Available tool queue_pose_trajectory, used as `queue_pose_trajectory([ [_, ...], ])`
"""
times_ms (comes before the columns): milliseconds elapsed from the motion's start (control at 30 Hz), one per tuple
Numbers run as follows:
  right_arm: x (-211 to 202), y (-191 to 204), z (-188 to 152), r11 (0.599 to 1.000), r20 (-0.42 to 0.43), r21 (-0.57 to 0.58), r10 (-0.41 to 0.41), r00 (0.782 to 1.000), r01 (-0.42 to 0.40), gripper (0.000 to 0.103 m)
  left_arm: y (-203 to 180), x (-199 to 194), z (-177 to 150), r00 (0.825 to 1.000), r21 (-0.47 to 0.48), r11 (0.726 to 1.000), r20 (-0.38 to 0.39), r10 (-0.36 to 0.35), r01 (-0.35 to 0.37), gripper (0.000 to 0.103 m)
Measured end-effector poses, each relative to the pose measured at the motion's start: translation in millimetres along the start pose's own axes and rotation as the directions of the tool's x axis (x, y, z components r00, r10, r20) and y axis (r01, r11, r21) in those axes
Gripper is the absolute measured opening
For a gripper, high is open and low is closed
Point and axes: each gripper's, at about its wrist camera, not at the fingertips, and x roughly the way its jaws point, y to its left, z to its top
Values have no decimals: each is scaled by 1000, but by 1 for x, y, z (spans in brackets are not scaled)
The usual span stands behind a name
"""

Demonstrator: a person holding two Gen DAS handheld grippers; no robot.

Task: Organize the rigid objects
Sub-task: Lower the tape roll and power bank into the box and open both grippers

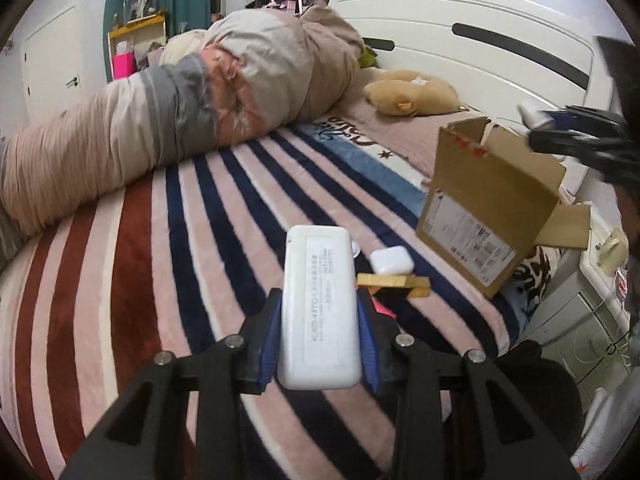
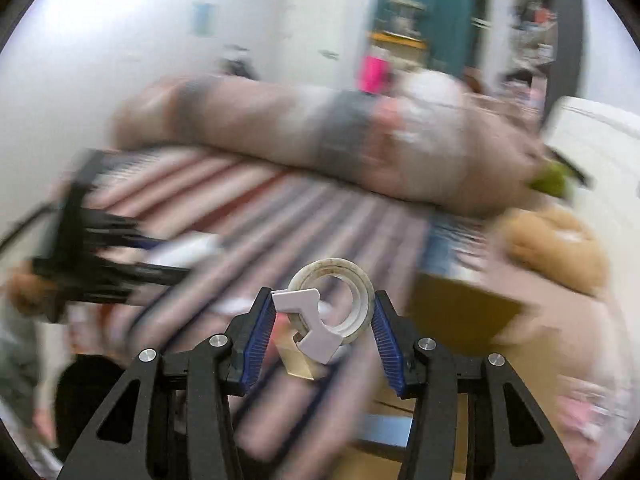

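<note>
Left tool clamped on white power bank; right tool clamped on tape dispenser. Judgement: carry both level over the cardboard box at far right on the bed, release low inside.

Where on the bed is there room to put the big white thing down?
The striped blanket is bare to the left of the left gripper, up to the rolled duvet. It's also open between the duvet and the cardboard box. Crowded: just right of the power bank, where the white earbud case and gold bar lie beside the box.
</note>
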Motion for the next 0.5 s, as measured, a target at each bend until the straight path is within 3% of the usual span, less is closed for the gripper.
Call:
queue_pose_trajectory([
  [100,24,-45,-13,986,-140,-9,-168,976,169,48,-13,1,8,1000,4,1000,2,-16,16,32],
  [133,33,-58,-20,980,-180,4,-194,964,198,53,-18,1,12,1000,3,1000,5,-27,27,32],
  [200,42,-77,-35,983,-209,48,-162,964,176,62,-33,1,24,999,28,999,16,-30,30,32],
  [267,36,-85,-44,985,-188,79,-135,973,152,62,-54,-4,43,998,71,997,41,-43,39,32],
  [400,18,-93,-56,991,-131,91,-85,988,98,71,-95,-10,91,989,152,982,78,-125,112,32],
  [500,12,-95,-57,991,-89,99,-75,993,84,75,-132,4,132,975,228,953,51,-215,198,32],
])
